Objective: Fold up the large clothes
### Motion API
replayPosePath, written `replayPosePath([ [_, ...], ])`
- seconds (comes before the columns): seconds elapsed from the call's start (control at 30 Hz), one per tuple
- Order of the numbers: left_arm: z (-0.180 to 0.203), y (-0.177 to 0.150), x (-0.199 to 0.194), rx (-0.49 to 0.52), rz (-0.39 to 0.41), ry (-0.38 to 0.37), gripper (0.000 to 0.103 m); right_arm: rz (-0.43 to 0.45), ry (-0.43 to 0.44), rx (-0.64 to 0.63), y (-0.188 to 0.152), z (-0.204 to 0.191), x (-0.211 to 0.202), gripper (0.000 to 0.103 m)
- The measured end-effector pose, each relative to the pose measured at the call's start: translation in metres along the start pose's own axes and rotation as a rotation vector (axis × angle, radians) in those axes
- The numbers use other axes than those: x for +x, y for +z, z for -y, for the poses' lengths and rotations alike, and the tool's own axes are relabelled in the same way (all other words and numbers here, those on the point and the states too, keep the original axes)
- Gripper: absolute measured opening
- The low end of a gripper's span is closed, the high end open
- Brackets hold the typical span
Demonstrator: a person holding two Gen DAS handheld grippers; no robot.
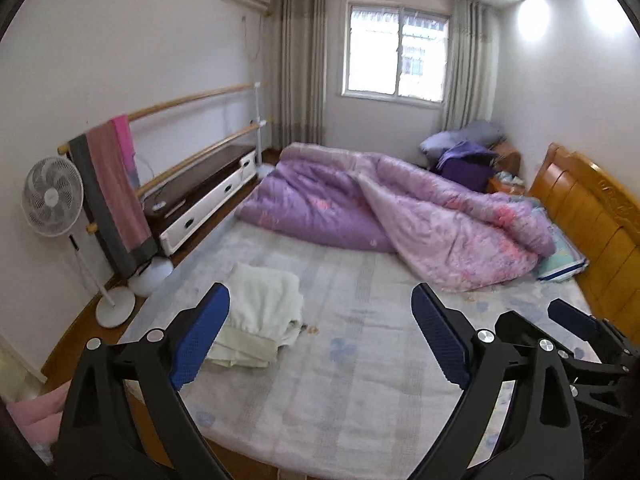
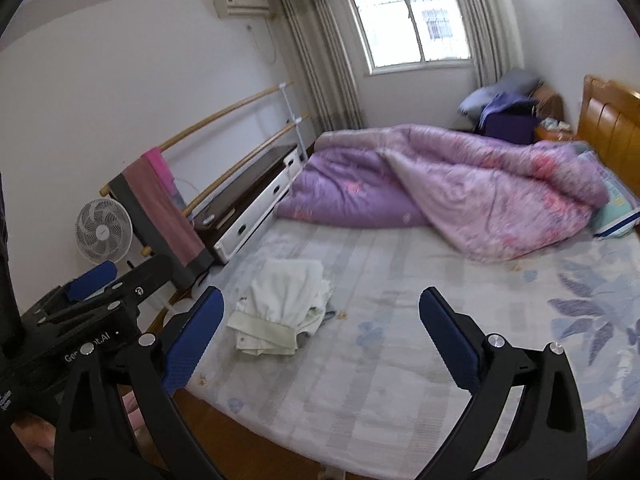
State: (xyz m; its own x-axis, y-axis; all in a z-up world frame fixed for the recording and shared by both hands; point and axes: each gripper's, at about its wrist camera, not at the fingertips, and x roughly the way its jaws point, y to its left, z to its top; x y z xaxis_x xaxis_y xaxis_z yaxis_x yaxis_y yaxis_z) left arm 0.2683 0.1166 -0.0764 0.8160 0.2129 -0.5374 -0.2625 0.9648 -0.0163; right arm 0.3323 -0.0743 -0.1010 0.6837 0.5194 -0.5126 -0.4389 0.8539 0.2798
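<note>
At far left of the left wrist view a standing fan (image 1: 52, 196) sits by a rail hung with a pink towel (image 1: 116, 188). Lower left of centre, a folded white garment (image 1: 262, 314) lies on the bed sheet (image 1: 360, 360), just beyond the left gripper (image 1: 320, 336), its fingers wide apart and empty. A purple quilt (image 1: 400, 208) is heaped upper right. The right gripper (image 2: 320, 340) hangs over the sheet, fingers likewise spread, holding nothing.
</note>
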Motion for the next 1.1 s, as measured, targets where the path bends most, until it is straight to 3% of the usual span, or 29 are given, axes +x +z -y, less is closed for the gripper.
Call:
replayPosePath([
  [0.17, 0.018, 0.009, -0.046, 0.033, 0.056, -0.024, 0.094, 0.087, -0.067, -0.034, 0.005, -0.009, -0.056, 0.095],
  [0.4, 0.014, 0.009, -0.093, 0.058, 0.109, -0.046, 0.094, 0.133, -0.115, -0.046, -0.001, -0.033, -0.102, 0.095],
  [0.87, -0.072, -0.013, -0.169, 0.077, 0.127, -0.073, 0.094, 0.173, -0.191, -0.081, -0.040, -0.139, -0.151, 0.095],
  [1.1, -0.101, -0.018, -0.195, 0.085, 0.151, -0.067, 0.094, 0.174, -0.187, -0.086, -0.047, -0.169, -0.159, 0.095],
])
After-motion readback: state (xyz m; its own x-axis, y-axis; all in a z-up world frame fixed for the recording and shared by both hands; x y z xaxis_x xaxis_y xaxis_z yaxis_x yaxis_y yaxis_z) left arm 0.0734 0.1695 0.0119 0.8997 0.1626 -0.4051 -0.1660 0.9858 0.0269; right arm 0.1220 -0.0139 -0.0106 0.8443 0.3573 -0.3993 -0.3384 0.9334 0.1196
